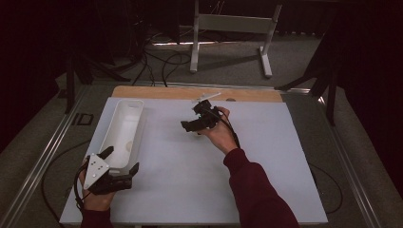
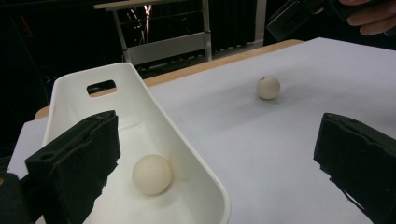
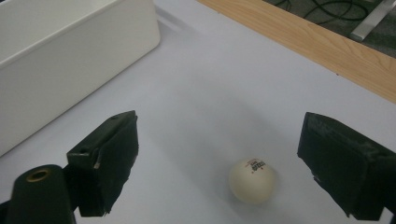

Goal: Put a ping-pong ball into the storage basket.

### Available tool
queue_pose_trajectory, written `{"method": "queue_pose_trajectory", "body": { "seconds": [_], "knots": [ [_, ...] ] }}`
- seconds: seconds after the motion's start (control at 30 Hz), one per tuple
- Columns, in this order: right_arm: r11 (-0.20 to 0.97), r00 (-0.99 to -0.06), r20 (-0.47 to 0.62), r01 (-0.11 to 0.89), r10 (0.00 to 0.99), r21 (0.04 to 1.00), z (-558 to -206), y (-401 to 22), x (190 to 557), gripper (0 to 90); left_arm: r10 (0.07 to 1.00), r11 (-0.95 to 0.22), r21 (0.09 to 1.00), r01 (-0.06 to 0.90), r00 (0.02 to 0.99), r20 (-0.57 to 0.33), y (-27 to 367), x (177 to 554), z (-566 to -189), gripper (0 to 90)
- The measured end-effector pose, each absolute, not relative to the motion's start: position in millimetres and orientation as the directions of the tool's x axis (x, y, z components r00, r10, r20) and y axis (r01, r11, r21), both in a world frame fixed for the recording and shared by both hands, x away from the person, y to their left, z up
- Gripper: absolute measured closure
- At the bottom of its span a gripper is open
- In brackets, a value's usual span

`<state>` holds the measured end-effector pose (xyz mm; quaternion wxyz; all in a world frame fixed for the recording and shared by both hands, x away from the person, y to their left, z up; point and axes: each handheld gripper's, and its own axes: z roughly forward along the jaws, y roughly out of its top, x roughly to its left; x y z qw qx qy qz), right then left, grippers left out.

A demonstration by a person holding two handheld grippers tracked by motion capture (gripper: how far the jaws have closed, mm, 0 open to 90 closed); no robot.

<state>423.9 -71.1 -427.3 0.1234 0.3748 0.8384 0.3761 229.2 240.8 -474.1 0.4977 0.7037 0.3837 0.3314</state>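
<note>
Layout: bin at left of the worktop, one ball in it, one ball loose at centre.

High view: the bin (image 1: pixel 124 130) lies lengthwise on the worktop (image 1: pixel 266 166), left of centre of the frame, its far end toward the top edge. The left claw (image 1: pixel 121 159) sits at the bin's near end, lower left of frame, jaws wide apart either side of that end. The right claw (image 1: pixel 190 124) hangs just above centre frame, right of the bin and well apart from it. Left gripper view: one ball (image 2: pixel 152 174) rests inside the bin, lower centre; a second ball (image 2: pixel 268 87) lies on the worktop beyond, upper right. Right gripper view: that loose ball sits between the spread jaws, nearer the right one, bin at upper left.
</note>
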Motion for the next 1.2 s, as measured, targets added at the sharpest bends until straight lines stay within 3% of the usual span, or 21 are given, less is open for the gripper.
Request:
{"method": "queue_pose_trajectory", "body": {
  "seconds": [1.2],
  "knots": [
    [0.443, -0.704, 0.070, 0.518, 0.707, 0.732, -444.8, -71.1, 430.5, 9.5, 0.871, -0.207, 0.956, 0.210, 0.485, 0.082, 241.5, 228.5, -473.8, 1.1]
  ]
}}
